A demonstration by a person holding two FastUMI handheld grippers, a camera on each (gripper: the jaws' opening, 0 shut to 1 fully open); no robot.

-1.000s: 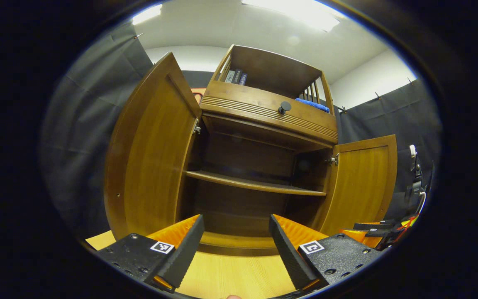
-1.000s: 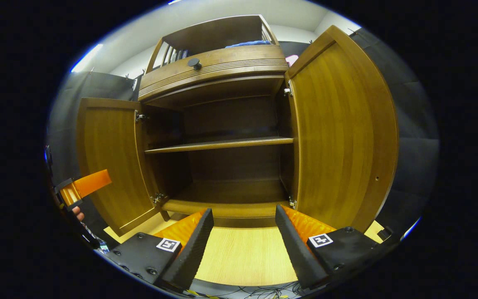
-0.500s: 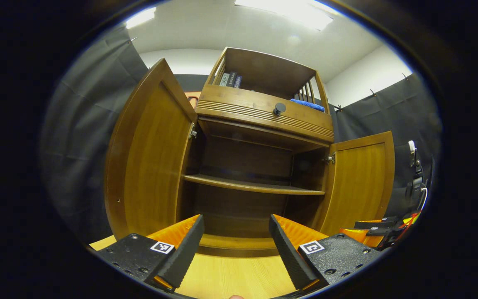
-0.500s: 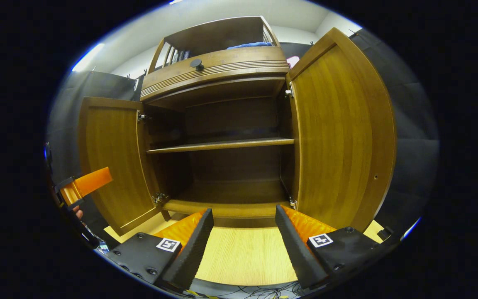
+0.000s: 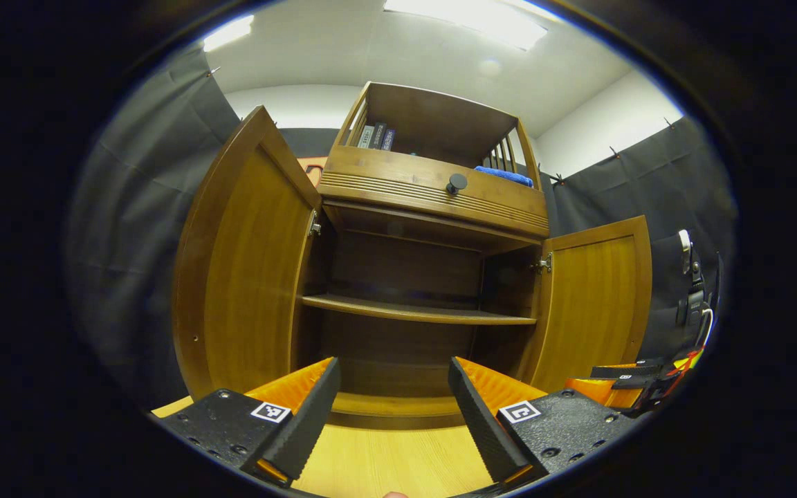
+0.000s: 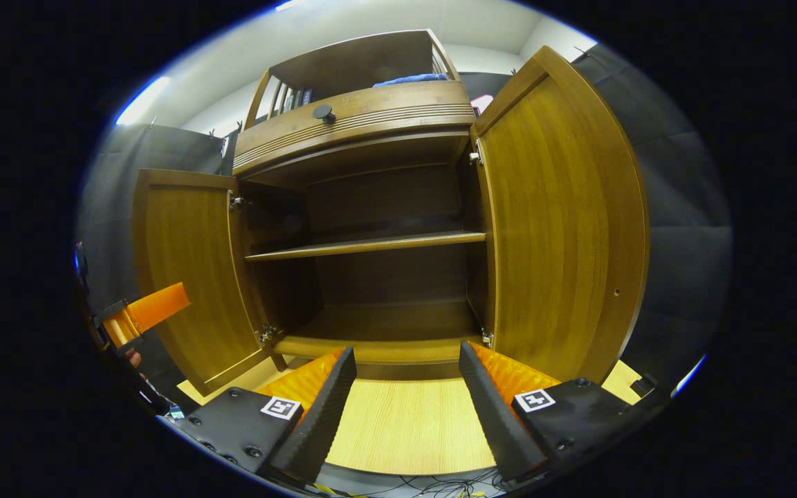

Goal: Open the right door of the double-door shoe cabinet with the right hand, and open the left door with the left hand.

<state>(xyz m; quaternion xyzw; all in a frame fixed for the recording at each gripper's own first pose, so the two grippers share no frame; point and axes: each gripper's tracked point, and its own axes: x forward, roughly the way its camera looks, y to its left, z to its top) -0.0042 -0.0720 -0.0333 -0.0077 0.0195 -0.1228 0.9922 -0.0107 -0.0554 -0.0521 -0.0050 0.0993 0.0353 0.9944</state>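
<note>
Your left gripper (image 5: 393, 394) is holding its fingers wide apart with nothing between them, hanging over the pale wooden floor (image 5: 398, 463) just in front of the shoe cabinet (image 5: 433, 200). Your right gripper (image 6: 407, 384) is doing the same: fingers spread wide, gripping nothing, hovering over the same floor near the cabinet's base. In the left gripper view that right gripper is also showing at the far right edge, low beside the right door (image 5: 596, 297); in the right gripper view your left gripper is showing at the far left edge, in front of the left door (image 6: 187, 270), with a bit of your hand (image 6: 135, 357) just under it.

Both doors are standing wide open, swung out to either side, and neither gripper is touching them. Between them the dark interior is showing one shelf (image 6: 371, 244) across the middle. Above the opening a drawer front is carrying a round dark knob (image 5: 456, 183), and on the open top shelf a blue cloth (image 5: 504, 175) is lying to the right, with a few books (image 5: 373, 135) standing to the left.
</note>
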